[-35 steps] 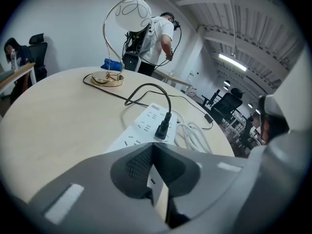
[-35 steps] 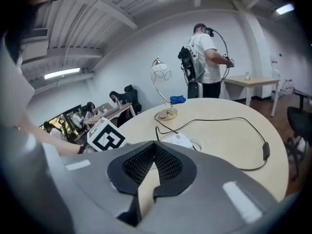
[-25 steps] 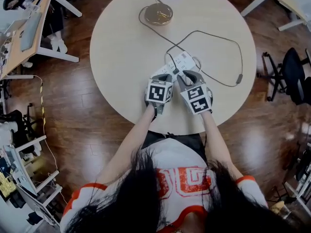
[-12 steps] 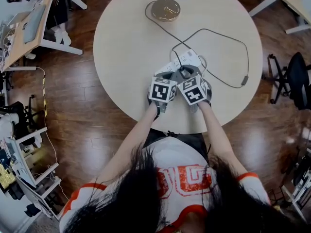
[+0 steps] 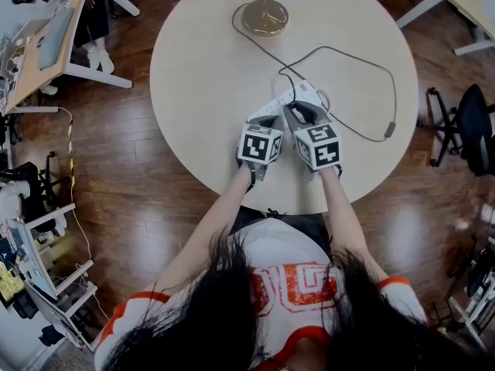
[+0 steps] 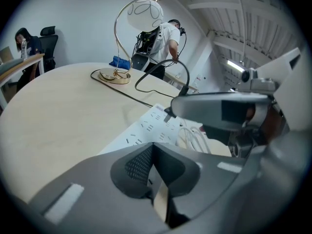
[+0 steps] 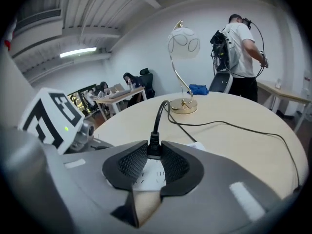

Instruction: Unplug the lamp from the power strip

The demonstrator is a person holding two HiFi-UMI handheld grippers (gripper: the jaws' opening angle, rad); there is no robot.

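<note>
A white power strip [image 5: 302, 93] lies on the round bench [image 5: 201, 91], and both grippers work at its end nearest the person. The right gripper [image 5: 303, 116] is clenched on the lamp's black plug [image 7: 154, 145]: in the right gripper view the two dark pads press on either side of it, and the plug stands upright against the strip's top face, though the frames do not show whether its pins are seated. The left gripper [image 5: 261, 122] is beside it, with its jaws closed together and nothing between them. In the left gripper view its tips [image 6: 152, 150] hang low over the near end of the strip [image 6: 146, 126]. Whether they touch it cannot be made out. From the plug the black cord [image 7: 161, 113] rises, bends over, and runs across the bench away from the strip to the lamp [image 5: 264, 16]. The lamp's round brass base stands well beyond the strip's far end, under a pale globe shade [image 7: 184, 40]. A wider loop of cord [image 5: 340, 51] swings out past the strip and carries a small inline switch [image 5: 389, 130].
</note>
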